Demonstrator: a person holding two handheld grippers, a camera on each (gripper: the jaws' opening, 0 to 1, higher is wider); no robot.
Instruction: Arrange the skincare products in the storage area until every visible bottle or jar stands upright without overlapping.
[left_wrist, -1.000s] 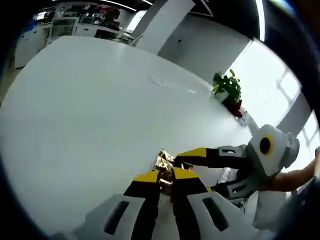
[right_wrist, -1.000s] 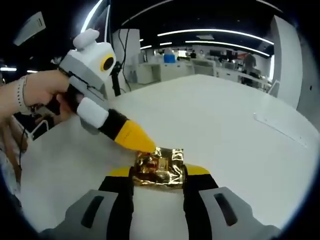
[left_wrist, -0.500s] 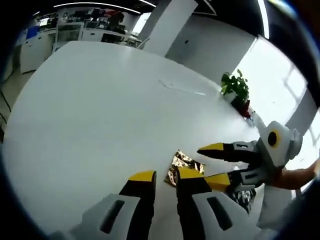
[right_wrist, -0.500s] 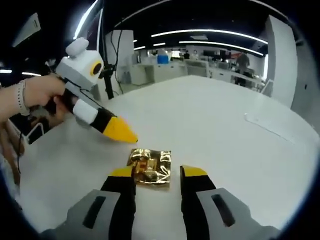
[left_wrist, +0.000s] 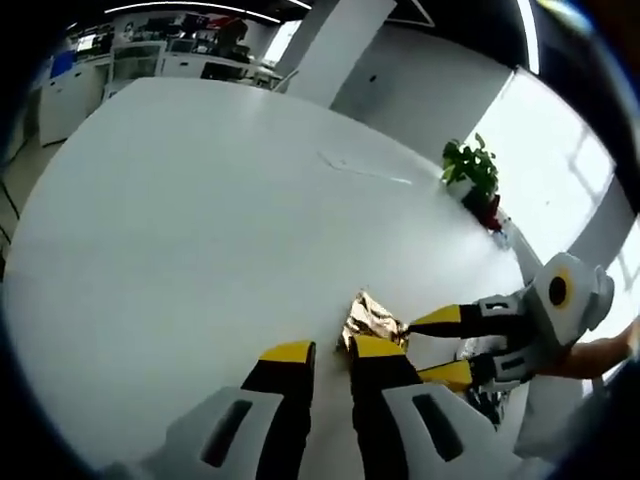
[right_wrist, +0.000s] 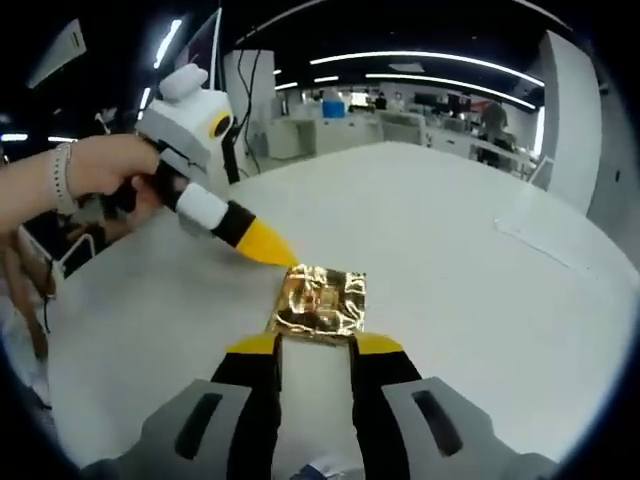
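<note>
Room: an open-plan office is seen behind the work surface, with ceiling strip lights, desks and white cabinets in the distance; a bright window is seen in the left gripper view.
Surface: a wide white table (left_wrist: 190, 210) (right_wrist: 480, 280) is laid out under both grippers.
Plant: a green potted plant (left_wrist: 470, 175) is placed at the table's far edge by the window.
Task object: a crinkled gold foil packet (right_wrist: 322, 302) (left_wrist: 372, 322) is seen lying flat on the table; no upright bottle or jar can be made out.
Right gripper: the right gripper (right_wrist: 315, 346) (left_wrist: 442, 345) is held just behind the packet's near edge with its yellow-tipped jaws spread a little; nothing is pinched between them. In the left gripper view its upper tip is seen touching or just beside the packet.
Left gripper: the left gripper (left_wrist: 322, 350) (right_wrist: 285, 258) is held with its jaws apart by a narrow gap, nothing gripped; in the right gripper view its yellow tip is seen at the packet's far left corner, though contact cannot be told.
Hand: a hand (right_wrist: 110, 180) with a wristband is wrapped around the left gripper's handle.
</note>
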